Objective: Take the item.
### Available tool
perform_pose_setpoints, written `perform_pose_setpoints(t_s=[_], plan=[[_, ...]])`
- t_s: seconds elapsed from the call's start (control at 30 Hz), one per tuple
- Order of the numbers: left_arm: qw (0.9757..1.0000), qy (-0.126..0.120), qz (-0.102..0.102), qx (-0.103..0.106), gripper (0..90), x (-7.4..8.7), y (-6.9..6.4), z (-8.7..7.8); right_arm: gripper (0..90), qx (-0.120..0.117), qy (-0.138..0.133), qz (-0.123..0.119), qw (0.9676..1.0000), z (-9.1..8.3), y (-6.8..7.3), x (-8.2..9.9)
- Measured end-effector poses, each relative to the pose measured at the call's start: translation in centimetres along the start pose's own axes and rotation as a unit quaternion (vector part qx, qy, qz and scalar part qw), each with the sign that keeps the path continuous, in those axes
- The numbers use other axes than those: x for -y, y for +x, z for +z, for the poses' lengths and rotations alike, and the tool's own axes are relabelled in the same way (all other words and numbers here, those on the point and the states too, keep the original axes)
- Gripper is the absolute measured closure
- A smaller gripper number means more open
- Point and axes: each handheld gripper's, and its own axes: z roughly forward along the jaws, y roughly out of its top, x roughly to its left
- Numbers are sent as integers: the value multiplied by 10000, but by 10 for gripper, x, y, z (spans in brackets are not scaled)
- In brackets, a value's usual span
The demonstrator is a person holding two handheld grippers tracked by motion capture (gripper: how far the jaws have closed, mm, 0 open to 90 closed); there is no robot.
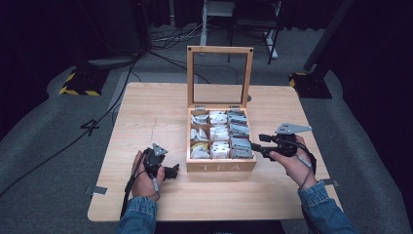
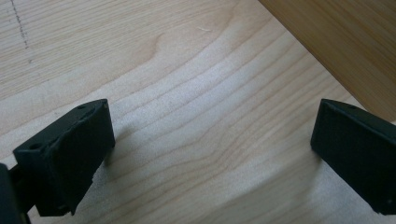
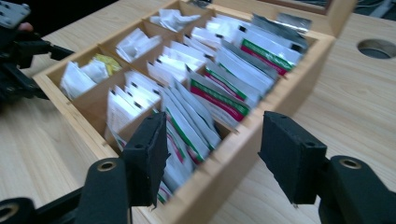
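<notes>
A wooden tea box [image 1: 221, 167] marked TEA stands mid-table with its glass lid [image 1: 219, 75] upright. Its compartments hold several tea sachets [image 3: 219, 88]. My left gripper [image 1: 171, 171] rests low on the table just left of the box's front corner, jaws wide apart over bare wood [image 2: 210, 135], nothing between them. My right gripper [image 1: 257, 143] hovers at the box's right wall, open. In the right gripper view its jaws straddle that wall [image 3: 243, 154], one jaw inside over the near sachets, the other outside.
The light wooden table [image 1: 146, 112] has bare room left of and in front of the box. A round hole [image 3: 377, 48] sits in the tabletop beyond the box. Stands and cables lie on the grey floor behind the table.
</notes>
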Motion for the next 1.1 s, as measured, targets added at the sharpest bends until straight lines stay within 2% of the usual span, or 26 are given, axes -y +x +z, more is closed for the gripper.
perform_pose_setpoints(t_s=[0.17,0.33,0.37,0.43,0.57,0.63,0.77,0.97,1.1], plan=[[10000,-7,6,3,0,0,0,0,433,-209,-151,-81,9996,0,10,-19],[10000,-20,-3,28,0,-3,2,3,447,-306,-156,-60,9994,4,14,-29],[10000,-22,-6,27,0,-3,2,3,461,-374,-112,-107,9992,9,19,-35],[10000,-20,-3,26,0,-3,2,3,464,-402,-94,-142,9990,11,21,-36],[10000,-21,0,26,0,-3,2,3,485,-555,92,-388,9977,33,33,-44],[10000,-21,2,20,0,-3,2,3,493,-597,131,-390,9974,37,35,-45],[10000,-14,-33,-13,0,-3,2,3,527,-830,241,-444,9953,50,43,-49],[10000,-18,-39,-20,0,-3,2,3,585,-1095,551,-389,9917,72,54,-45],[10000,-18,-38,-19,0,-3,2,3,603,-1068,678,-433,9910,79,59,-41]])
